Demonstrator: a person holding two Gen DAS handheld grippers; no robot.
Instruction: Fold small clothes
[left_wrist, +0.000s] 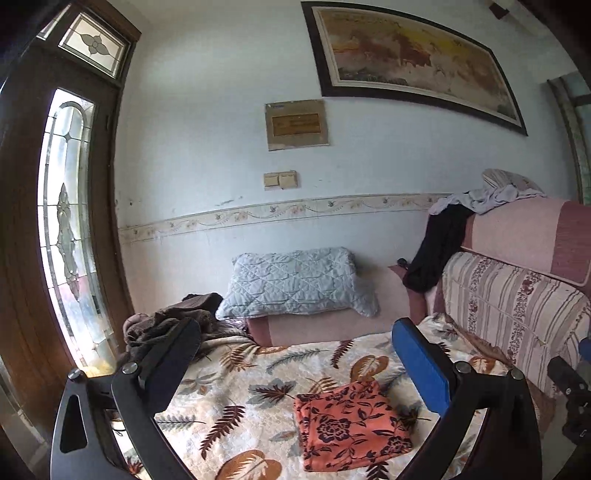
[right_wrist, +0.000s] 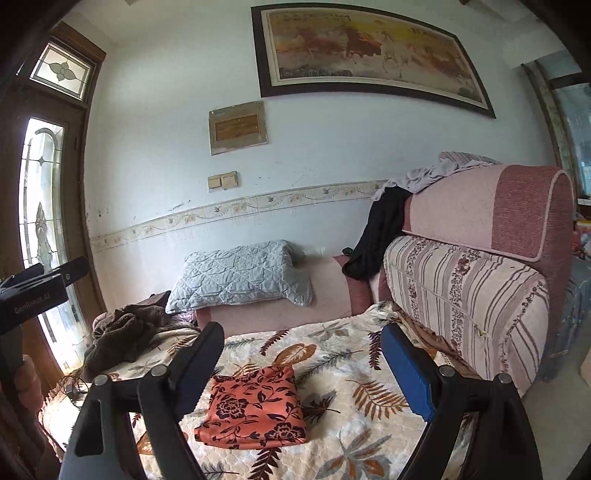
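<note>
**Folded cloth on the bed, both tools released**

An orange cloth with a dark floral print (right_wrist: 255, 408) is seen folded into a neat rectangle, lying flat on the leaf-patterned cream bed cover (right_wrist: 351, 417). "GenRobot.AI" is read on the left tool (left_wrist: 295, 354). Both it and the right tool (right_wrist: 301, 350) are held wide apart above the cloth, grasping nothing.

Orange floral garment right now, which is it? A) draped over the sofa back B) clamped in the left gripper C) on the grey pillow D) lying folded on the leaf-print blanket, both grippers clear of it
D: the orange floral garment lies folded on the leaf-print blanket, with the left gripper and right gripper both open and empty above it.
</note>
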